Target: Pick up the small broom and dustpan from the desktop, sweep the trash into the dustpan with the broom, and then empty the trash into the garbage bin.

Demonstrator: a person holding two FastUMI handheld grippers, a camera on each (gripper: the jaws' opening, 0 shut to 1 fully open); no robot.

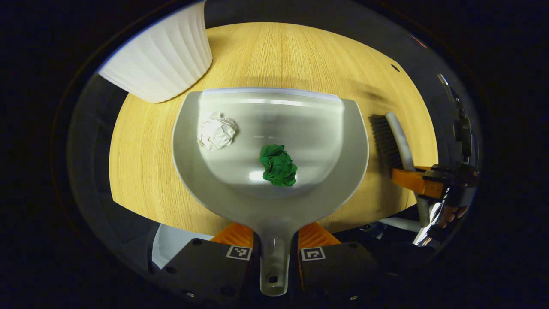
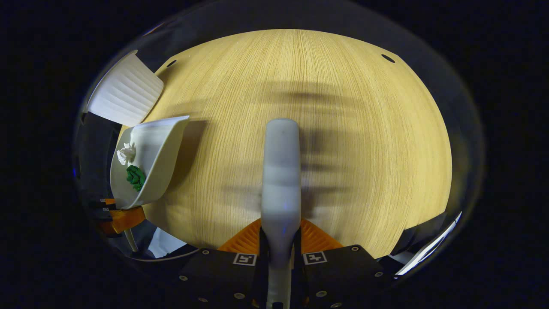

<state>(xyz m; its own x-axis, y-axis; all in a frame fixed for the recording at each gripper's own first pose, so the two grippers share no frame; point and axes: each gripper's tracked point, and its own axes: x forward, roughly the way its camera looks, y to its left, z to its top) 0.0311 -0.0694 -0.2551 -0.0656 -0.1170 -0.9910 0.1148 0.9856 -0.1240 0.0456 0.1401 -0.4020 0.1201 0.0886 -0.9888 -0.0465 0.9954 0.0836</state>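
Wooden desk (image 1: 141, 171) | left gripper (image 1: 274, 240) clamps dustpan (image 1: 274, 201) handle; white wad (image 1: 216, 131) and green wad (image 1: 279, 165) inside | right gripper (image 2: 281, 240) grips broom (image 2: 281, 171) | bin (image 1: 163, 60) beside dustpan

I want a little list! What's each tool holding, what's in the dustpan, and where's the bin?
left tool: shut on the dustpan handle
right tool: shut on the broom handle
in the dustpan: white paper ball and green paper ball
bin: white, ribbed, on the table just past the dustpan's far left corner
trash left on the table: none seen
next step, probably: tip the dustpan into the bin
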